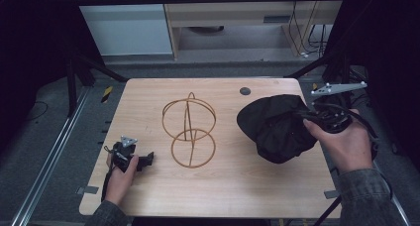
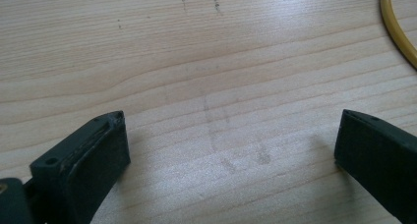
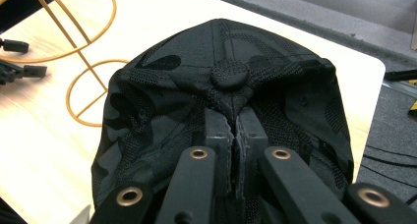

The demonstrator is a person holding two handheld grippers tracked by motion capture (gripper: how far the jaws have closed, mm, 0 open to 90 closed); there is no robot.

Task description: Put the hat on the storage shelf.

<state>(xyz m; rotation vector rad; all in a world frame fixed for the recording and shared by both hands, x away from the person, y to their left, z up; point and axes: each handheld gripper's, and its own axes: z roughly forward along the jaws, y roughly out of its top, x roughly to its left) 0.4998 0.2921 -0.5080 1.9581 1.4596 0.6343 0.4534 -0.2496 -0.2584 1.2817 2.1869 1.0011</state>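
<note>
the right gripper (image 3: 235, 130) pinches the crown fabric of a black mesh camo cap (image 1: 277, 127); its 2 jaws are pressed together. the left gripper (image 2: 231, 140) rests wide open and empty on the pale woodgrain table (image 1: 148, 94), beside a golden wire hat stand (image 1: 190, 132).

Light wooden table (image 1: 213, 186), gold wire stand of rings (image 1: 189, 132) at centre, black fabric cap (image 1: 277, 127) at three o'clock against right gripper (image 1: 309, 116), left gripper (image 1: 143, 160) at eight o'clock, resting on tabletop, dark round grommet (image 1: 244, 91) at one o'clock.
</note>
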